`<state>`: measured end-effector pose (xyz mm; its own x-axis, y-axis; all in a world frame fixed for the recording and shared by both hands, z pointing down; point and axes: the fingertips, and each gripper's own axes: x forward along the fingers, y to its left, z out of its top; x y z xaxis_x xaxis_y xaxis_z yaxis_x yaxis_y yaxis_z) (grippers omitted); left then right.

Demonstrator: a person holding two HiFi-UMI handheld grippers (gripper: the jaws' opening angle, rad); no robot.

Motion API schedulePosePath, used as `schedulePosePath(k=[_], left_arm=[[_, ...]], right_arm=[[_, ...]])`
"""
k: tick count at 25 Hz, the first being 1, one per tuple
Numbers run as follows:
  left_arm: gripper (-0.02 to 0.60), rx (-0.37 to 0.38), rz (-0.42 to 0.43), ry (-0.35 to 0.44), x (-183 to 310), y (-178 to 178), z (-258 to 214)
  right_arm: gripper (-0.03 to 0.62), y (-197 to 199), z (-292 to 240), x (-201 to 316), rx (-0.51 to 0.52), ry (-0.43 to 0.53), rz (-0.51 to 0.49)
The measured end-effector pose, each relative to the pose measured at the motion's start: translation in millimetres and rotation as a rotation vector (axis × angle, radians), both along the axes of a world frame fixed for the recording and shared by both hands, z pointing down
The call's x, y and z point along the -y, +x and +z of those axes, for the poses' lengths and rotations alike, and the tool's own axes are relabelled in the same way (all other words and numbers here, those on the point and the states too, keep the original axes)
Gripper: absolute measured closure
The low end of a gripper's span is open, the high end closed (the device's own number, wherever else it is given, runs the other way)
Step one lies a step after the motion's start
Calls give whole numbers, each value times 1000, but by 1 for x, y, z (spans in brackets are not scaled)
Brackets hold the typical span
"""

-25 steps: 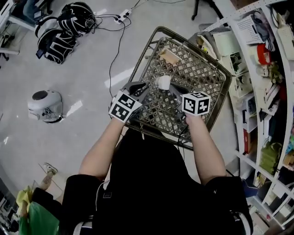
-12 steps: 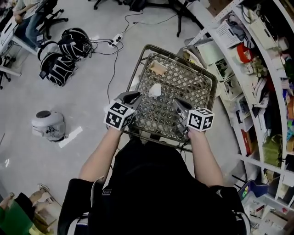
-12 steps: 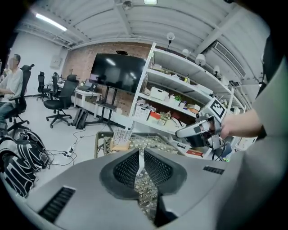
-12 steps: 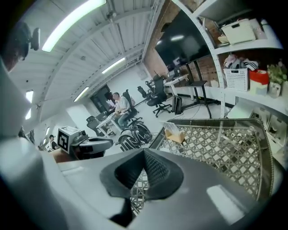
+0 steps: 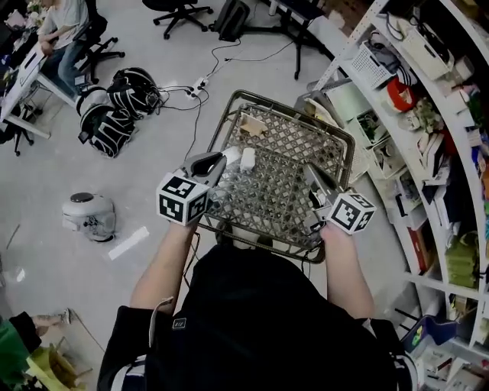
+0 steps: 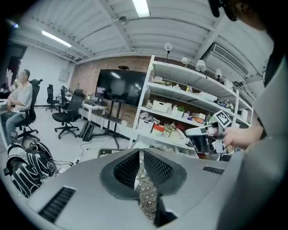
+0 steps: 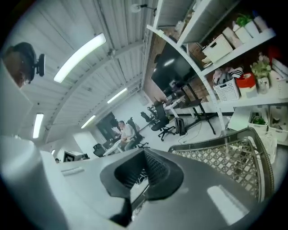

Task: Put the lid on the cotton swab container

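Observation:
A small white cotton swab container (image 5: 247, 158) lies in the wire basket (image 5: 336, 141), with a second white piece (image 5: 231, 155) close on its left. I cannot tell which piece is the lid. My left gripper (image 5: 216, 162) hovers over the basket's left side, its tips just left of the white pieces. Its jaws are closing to a narrow gap and nothing is between them (image 6: 139, 173). My right gripper (image 5: 315, 182) is over the basket's right side, well clear of the container, shut and empty (image 7: 143, 173). The left gripper view also catches the right gripper (image 6: 203, 136).
A tan card (image 5: 252, 124) lies at the basket's far end. Stocked shelves (image 5: 428, 114) run down the right. Black backpacks (image 5: 114, 107), cables (image 5: 200, 80) and a round white device (image 5: 89, 214) are on the floor at left. A seated person (image 5: 61, 23) is far left.
Both grippers have drawn apart and away from the white container, which the right one was touching a second ago. The right gripper moved to the basket's right side.

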<state>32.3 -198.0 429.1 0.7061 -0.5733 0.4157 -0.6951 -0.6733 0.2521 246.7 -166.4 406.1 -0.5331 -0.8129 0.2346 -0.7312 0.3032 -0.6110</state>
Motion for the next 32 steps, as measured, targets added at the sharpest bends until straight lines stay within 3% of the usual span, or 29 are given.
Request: schedulePosePath(k=[4,9,14,22,32], left_arm=[[546,3,-40,51,-12,18,-33],[546,-2,-126,105,-28,32,-65],[546,-5,-168,170,-42,37,-96],[546,1,-160,223,-51,13,-114],[546,-20,-168,256,-43,-20,-119]], right_arm=[[585,32,-40,-8,42,102,-1],[585,68,-64,-20,11,196,-2],[586,82,-98,-26,74,276,4],[585,60,-136,-28,-101,417,11],[586,5,-135,-36,-179,418,-60]])
